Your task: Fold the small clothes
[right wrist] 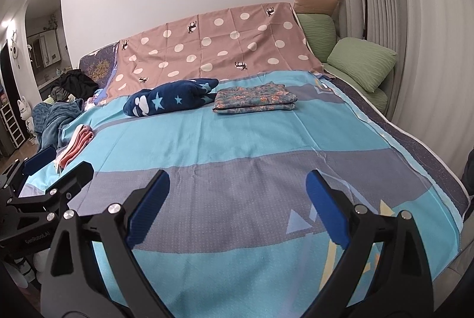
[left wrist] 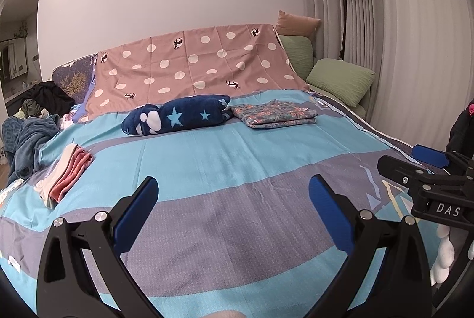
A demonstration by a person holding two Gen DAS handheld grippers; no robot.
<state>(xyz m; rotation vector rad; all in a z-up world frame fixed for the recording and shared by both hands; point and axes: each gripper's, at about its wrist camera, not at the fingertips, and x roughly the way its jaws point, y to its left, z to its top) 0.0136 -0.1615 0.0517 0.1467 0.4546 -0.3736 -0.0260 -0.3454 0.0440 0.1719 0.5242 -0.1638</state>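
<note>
Clothes: floral piece (left wrist: 274, 113) folded far, far-left heap (left wrist: 32, 128) seemingly unfolded; left gripper (left wrist: 234, 193) and right gripper (right wrist: 238, 190) both gape empty

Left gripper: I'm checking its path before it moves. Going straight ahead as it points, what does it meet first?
The left gripper, open and empty, would probably meet the striped bedspread first; the navy star blanket lies beyond. Depth is uncertain.
</note>
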